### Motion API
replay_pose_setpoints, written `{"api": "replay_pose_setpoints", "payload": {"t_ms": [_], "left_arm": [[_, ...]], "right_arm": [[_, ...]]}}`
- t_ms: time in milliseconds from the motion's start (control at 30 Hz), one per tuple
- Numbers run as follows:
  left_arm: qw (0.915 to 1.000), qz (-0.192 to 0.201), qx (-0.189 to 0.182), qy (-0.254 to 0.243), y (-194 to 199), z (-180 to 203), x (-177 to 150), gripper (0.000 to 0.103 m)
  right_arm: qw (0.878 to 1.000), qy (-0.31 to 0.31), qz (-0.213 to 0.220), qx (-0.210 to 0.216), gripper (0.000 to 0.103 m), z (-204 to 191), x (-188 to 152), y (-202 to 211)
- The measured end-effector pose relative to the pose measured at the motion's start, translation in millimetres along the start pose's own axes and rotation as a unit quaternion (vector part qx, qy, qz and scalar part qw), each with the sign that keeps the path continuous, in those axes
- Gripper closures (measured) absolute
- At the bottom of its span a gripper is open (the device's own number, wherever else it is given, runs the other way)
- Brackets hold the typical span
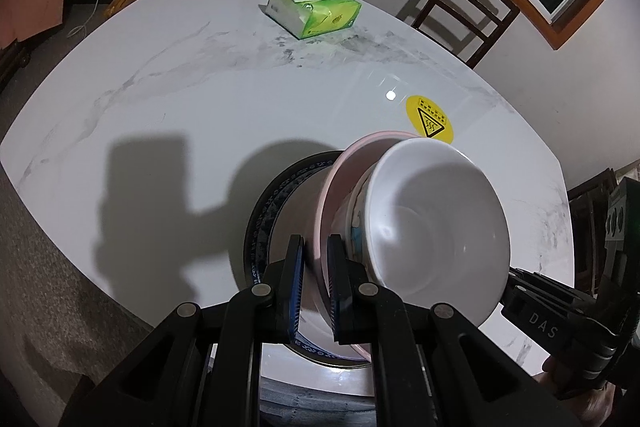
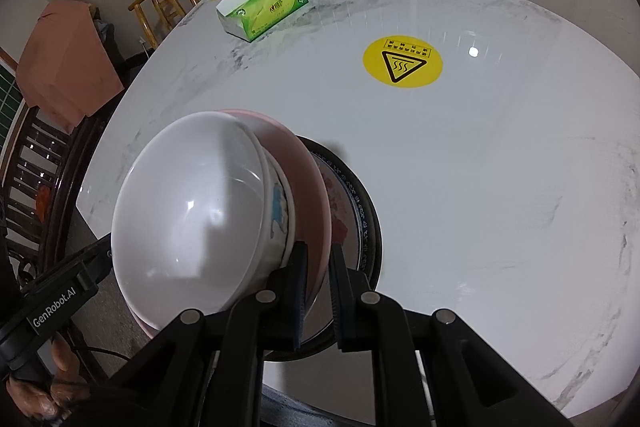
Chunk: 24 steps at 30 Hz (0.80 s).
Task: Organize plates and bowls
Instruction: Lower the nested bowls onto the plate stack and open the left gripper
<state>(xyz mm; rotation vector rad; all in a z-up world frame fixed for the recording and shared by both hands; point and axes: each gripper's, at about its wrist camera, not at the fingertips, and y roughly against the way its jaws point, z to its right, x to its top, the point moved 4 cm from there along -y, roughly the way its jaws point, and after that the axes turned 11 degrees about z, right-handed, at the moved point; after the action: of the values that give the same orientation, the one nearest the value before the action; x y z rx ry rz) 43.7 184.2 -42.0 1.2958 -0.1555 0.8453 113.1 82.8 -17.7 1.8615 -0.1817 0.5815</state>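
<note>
Both jaws, of the left gripper [image 1: 316, 283] and right gripper [image 2: 318, 291], pinch opposite rims of the pink plate [image 1: 332, 203] carrying the white bowl [image 1: 436, 227], directly above the dark-rimmed plate [image 2: 364, 227] on the table [image 2: 480, 167].

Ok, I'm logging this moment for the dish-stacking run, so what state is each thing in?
White bowl: nested in the pink dish, empty.
Pink dish: rim pinched from both sides, over the patterned plate.
Patterned plate: on the marble table, under the stack.
Left claw: shut on the pink dish's rim.
Right claw: shut on the pink dish's rim.
Tissue pack: open, a tissue sticking out.
</note>
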Motion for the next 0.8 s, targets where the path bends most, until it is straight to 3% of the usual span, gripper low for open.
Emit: {"api": "replay_pose_setpoints", "payload": {"t_ms": [600,667,800], "left_arm": [[1.0,-0.001,-0.003,-0.001,-5.3,-5.5,-3.2,0.096],[1.0,0.004,-0.001,-0.006,-3.8,-5.1,-2.8,0.096],[0.9998,0.014,0.006,-0.012,0.5,-5.6,-0.7,0.091]], "right_arm": [[0.999,0.031,0.019,-0.015,0.089,-6.7,-1.0,1.1],[0.999,0.031,0.022,-0.02,0.085,-5.0,-1.2,2.3],[0.999,0.025,0.029,-0.032,0.068,2.7,-1.2,5.7]]}}
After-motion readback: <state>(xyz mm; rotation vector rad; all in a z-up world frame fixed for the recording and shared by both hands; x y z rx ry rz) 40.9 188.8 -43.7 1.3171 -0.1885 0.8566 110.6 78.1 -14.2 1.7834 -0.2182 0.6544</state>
